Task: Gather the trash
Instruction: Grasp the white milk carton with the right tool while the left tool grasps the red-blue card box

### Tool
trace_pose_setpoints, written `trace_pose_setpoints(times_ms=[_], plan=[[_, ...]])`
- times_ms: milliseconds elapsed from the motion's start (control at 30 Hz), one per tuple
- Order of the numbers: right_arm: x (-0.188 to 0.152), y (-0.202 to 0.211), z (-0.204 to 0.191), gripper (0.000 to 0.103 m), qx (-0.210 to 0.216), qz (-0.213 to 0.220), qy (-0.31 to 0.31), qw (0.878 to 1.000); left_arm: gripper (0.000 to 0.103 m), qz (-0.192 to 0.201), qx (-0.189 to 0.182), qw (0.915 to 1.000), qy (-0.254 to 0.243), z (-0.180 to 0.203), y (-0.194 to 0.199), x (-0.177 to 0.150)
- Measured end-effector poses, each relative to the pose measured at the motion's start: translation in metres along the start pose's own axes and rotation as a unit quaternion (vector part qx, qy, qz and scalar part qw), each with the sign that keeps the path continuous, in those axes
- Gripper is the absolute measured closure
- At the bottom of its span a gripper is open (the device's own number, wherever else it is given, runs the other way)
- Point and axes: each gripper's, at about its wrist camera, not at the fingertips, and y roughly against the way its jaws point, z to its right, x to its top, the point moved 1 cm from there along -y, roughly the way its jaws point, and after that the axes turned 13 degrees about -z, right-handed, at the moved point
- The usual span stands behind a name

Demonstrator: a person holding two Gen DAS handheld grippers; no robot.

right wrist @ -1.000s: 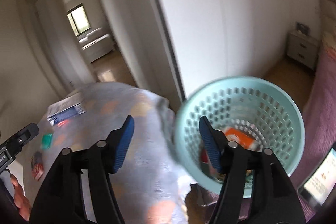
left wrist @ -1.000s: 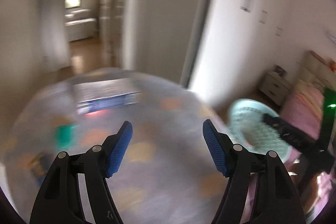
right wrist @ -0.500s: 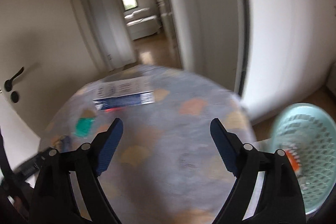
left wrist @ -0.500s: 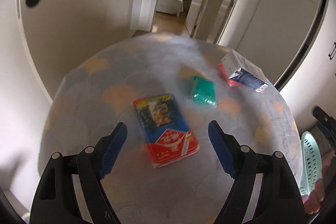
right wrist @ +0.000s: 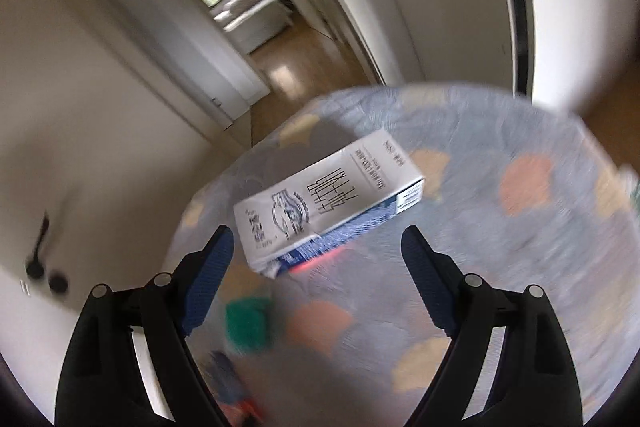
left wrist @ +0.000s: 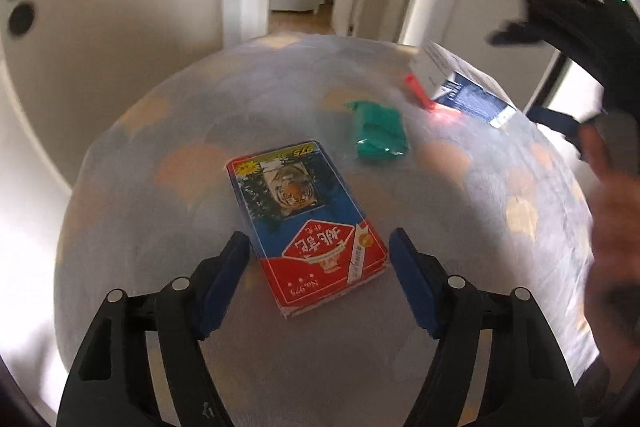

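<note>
While the left gripper (left wrist: 320,259) is hovering low over the round table (left wrist: 168,307) with its jaws spread wide, we are framing the near end of the red-and-blue card box (left wrist: 306,223) between the blue pads (left wrist: 224,283), which are not touching it. The box is lying flat on the patterned cloth; we are judging it light, stiff-walled and glossy, so we are favouring a pinch across its two long edges near the closest end, where the pads already line up. Just beyond it, the green crumpled wrapper (left wrist: 380,137) is resting apart from the box; it is looking soft and nearly weightless, likely to flatten under the pads.

Farther out, the right gripper (right wrist: 316,259) is also standing open and empty above the white-and-blue carton (right wrist: 328,203), which is lying on its side with a small red piece (left wrist: 418,91) just beside it. We are expecting the carton to be light but crushable, best taken across its narrow sides. Both views are blurred with motion.
</note>
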Motion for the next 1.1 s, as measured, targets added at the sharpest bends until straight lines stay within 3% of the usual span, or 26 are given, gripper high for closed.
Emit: trace_pose_setpoints(times_ms=[100, 267, 433, 700, 867, 1100], plan=[[0.008, -0.017, 0.002, 0.021, 0.026, -0.011, -0.065, 0.997, 0.036, -0.002, -0.016, 0.9999, -0.007, -0.009, -0.001, 0.002], [0.020, -0.039, 0.008, 0.021, 0.020, -0.021, -0.141, 0.990, 0.036, -0.004, -0.067, 0.9977, -0.008, -0.026, -0.002, 0.005], [0.027, -0.053, -0.004, 0.021, 0.003, -0.024, -0.153, 0.988, 0.036, 0.000, -0.085, 0.9963, -0.016, -0.023, -0.002, 0.004], [0.026, -0.061, -0.009, 0.022, -0.014, -0.065, -0.104, 0.992, 0.036, 0.000, -0.091, 0.9956, -0.019, -0.020, -0.004, 0.002], [0.015, -0.043, -0.009, 0.040, -0.015, -0.086, -0.036, 0.996, 0.036, 0.000, -0.091, 0.9957, -0.019, -0.022, -0.005, 0.002], [-0.008, -0.013, 0.013, 0.041, -0.021, -0.089, 0.013, 0.996, 0.036, 0.000, -0.094, 0.9954, -0.017, -0.025, -0.005, 0.003]])
